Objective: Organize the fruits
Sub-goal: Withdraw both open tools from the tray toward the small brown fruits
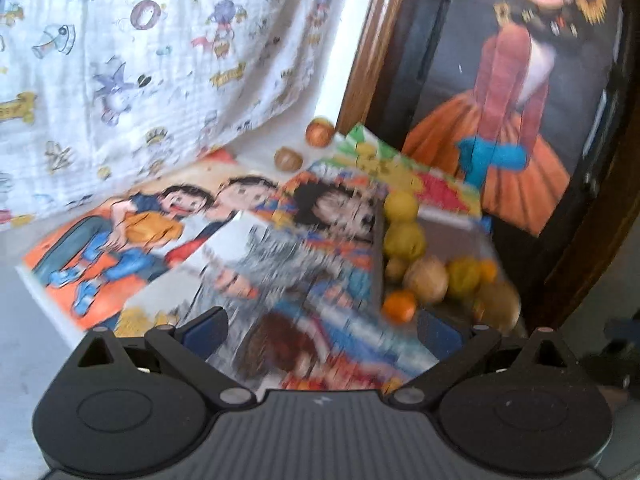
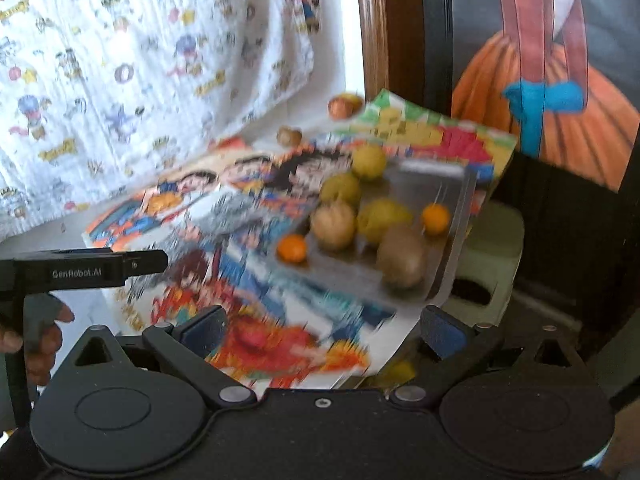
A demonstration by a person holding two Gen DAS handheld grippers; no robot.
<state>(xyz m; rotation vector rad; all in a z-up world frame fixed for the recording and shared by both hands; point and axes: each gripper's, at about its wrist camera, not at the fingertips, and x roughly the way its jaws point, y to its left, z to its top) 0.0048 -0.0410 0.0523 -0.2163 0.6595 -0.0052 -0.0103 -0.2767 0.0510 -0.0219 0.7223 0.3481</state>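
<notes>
Left wrist view: my left gripper (image 1: 320, 330) is spread wide, nothing held, over blurred cartoon sheets (image 1: 304, 240). Right gripper (image 2: 320, 330) gapes the same, empty. Fruit sits on a metal tray (image 2: 424, 184) at one o'clock, its near edge smeared; I count seven there, two small orange. Two more fruits (image 2: 290, 136) lie loose at twelve near the hanging cloth (image 2: 140, 60). Bare table (image 1: 28, 320) lies at nine.

fruits (image 2: 372, 216) on tray (image 2: 452, 196), tray on posters (image 2: 240, 216)
</notes>
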